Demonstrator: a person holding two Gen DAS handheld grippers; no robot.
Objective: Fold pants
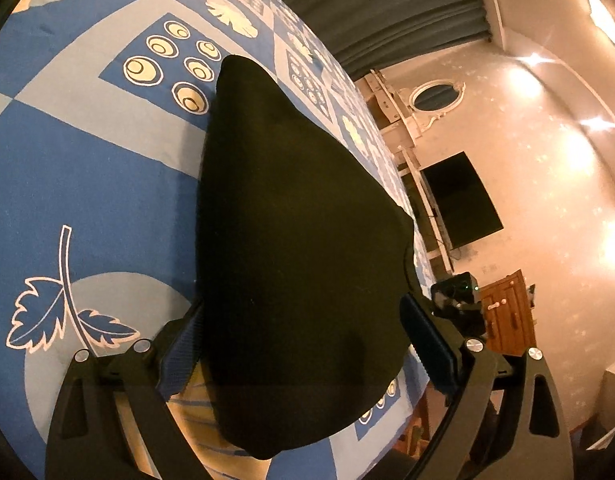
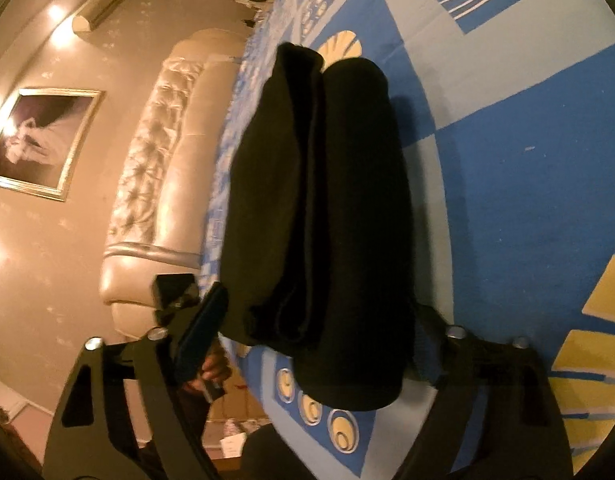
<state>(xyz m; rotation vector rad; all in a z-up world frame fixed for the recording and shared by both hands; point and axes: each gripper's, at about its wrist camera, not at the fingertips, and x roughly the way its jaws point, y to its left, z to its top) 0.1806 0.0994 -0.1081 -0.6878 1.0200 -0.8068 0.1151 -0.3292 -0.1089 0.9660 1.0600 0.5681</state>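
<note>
On the patterned bedspread [image 1: 87,184], black pants [image 2: 319,216] lie folded (layered edges showing) between both spread grippers [image 1: 307,344] [image 2: 319,344].

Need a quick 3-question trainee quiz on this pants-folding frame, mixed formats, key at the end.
1. True or false: the black pants lie on a blue patterned bedsheet.
2. In the right wrist view the pants are: A) spread flat in one layer, B) stacked in several folded layers, C) hanging off a chair.
3. Fill in: the jaws of the left gripper and right gripper both stand wide ____ around the pants.

Key: 1 true; 2 B; 3 open.
</note>
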